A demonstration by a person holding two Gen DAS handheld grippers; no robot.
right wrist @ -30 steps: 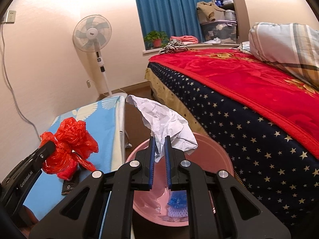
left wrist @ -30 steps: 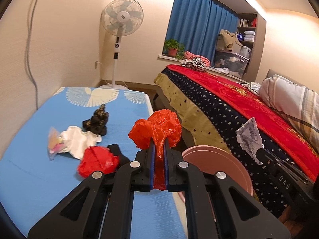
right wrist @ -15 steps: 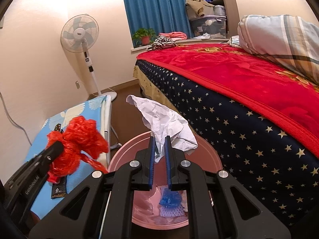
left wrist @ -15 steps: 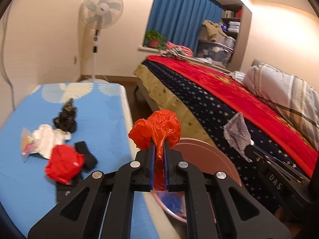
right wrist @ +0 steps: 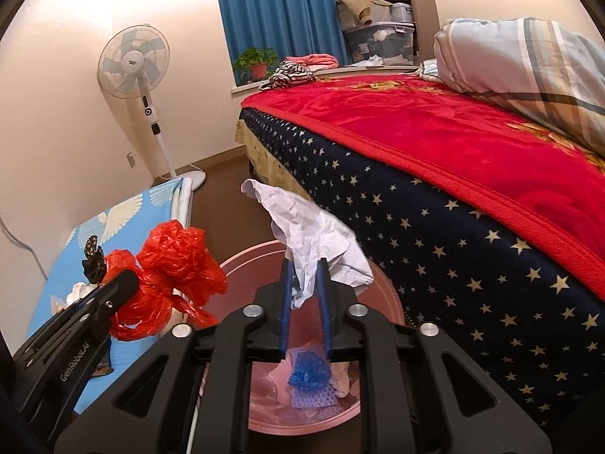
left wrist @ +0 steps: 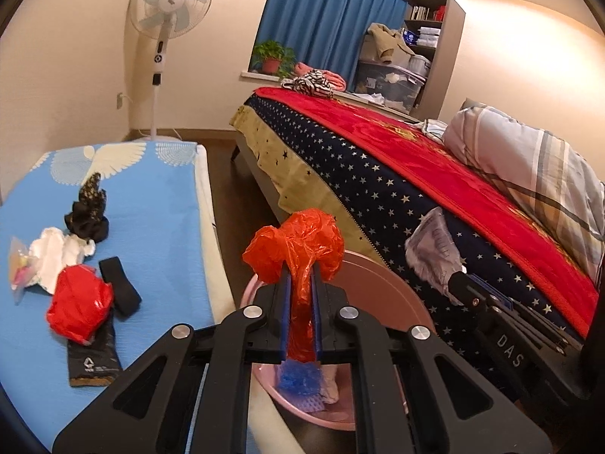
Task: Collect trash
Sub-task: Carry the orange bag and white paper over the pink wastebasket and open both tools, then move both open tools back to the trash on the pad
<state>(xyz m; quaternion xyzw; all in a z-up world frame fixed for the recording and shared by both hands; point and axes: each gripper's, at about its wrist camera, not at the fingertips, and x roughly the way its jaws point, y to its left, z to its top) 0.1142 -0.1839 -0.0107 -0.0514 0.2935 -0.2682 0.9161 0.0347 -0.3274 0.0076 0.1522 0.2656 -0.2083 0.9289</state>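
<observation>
- Both grippers have shifted from beside the blue table to above the pink bin (right wrist: pixel 378 295), and their jaws, clamped tight a second ago, now stand apart.
- Left gripper (left wrist: pixel 301 283): jaws opening. The red plastic bag (left wrist: pixel 298 249) is between the blue pads; it is thin, glossy, crinkled film, bunched into a lobed ball above the fingertips, with a tail hanging down through the gap. Whether the pads still press on it cannot be told.
- Right gripper (right wrist: pixel 305 268): jaws opening. The crumpled white paper (right wrist: pixel 310 223) sits between the pads; it is matt and sharply creased, with a pointed corner rising to the upper left. A visible gap runs along the inner pad faces.
- Pink bin: round, smooth plastic, on the floor between the table and the bed (right wrist: pixel 435 196). Both loads hang over its mouth.
- Right wrist view only: the bin interior, holding a crumpled blue plastic wad (right wrist: pixel 308 372), a perforated lilac piece and pale scraps.
- Left wrist view only: the blue table (left wrist: pixel 159 204) top, carrying a second red plastic wad (left wrist: pixel 77 304), white tissue (left wrist: pixel 56 251), a black-and-gold wrapper (left wrist: pixel 89 210), a black band (left wrist: pixel 120 291) and a flat black pouch (left wrist: pixel 92 359).
- Each view shows the opposite gripper from the side, with its load protruding from the tip.
</observation>
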